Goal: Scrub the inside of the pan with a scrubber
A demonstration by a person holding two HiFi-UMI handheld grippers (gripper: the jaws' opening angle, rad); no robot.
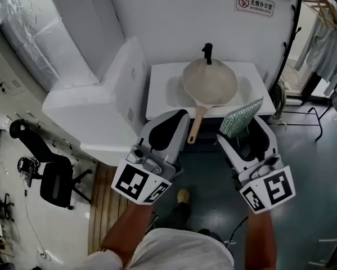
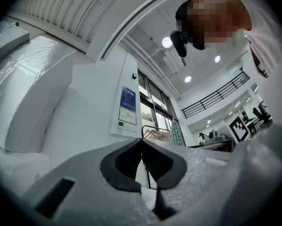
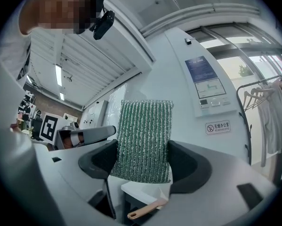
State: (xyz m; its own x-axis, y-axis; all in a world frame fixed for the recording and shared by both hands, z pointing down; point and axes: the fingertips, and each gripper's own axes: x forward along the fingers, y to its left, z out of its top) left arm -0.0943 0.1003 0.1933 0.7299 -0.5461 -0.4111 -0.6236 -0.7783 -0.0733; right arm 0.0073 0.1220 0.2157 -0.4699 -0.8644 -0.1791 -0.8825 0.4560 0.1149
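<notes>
White sink [image 1: 160,94] is occupied by the pan [image 1: 209,82], the green scrubber [image 3: 143,135] is clamped in the right gripper [image 3: 143,160] for scrubbing, and the left gripper [image 2: 141,163] is closed on nothing.

I see the pan [image 1: 209,83] in the sink [image 1: 158,91] at upper centre, handle pointing down-frame; the scrubber [image 1: 241,117] sits right of that handle, between the right hand-held gripper [image 1: 244,131] jaws.

Cream pan [image 1: 209,82], green scrubber [image 3: 143,138], white surroundings.
The pan is cream with a tan handle; the scrubber is green with silvery ribs; the desk [image 1: 160,94] is white; the left hand-held gripper [image 1: 178,117] and right hand-held gripper [image 1: 239,129] are pale grey with black-and-white square markers.
</notes>
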